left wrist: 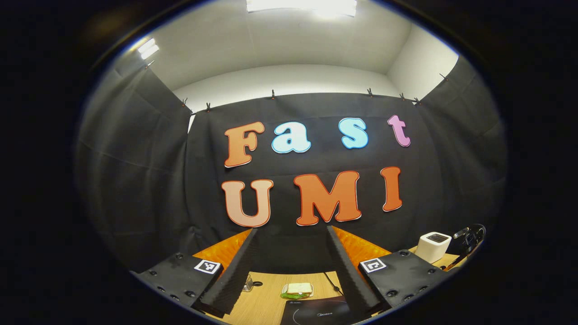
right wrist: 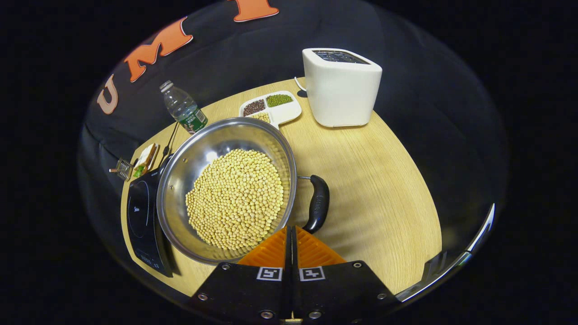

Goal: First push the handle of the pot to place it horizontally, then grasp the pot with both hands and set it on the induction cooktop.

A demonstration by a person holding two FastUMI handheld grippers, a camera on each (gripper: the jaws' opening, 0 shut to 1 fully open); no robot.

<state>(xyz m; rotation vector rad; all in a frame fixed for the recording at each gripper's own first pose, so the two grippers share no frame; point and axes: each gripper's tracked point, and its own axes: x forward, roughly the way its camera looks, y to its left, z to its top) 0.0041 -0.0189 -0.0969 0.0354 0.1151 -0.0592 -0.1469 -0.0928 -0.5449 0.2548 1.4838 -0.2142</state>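
Fingers of the right claw [right wrist: 291, 232] are lying pressed together with nothing between them, their tips hovering just beside the near end of the pot's black handle [right wrist: 317, 203], low against the pot [right wrist: 226, 189] rim. Whether they are touching the handle I cannot tell. The pot, steel and heaped with pale beans, is sitting on the wooden surface [right wrist: 375, 189] toward its left edge, and its left rim is overhanging the dark induction cooktop [right wrist: 142, 216] without resting on it squarely. The handle is pointing off to the right side of the pot, so the push looks to be either under way or about to begin; I judge the two-handed lift and the placing as not yet done.

Over on the other side, the left claw [left wrist: 291, 266] is spreading wide open and empty, aiming high at the booth wall, with a corner of the cooktop [left wrist: 316, 311] below it. It is standing well apart from the pot.

A white toaster [right wrist: 341, 88], a divided dish [right wrist: 282, 113] and a water bottle [right wrist: 183, 108] are standing along the far edge.
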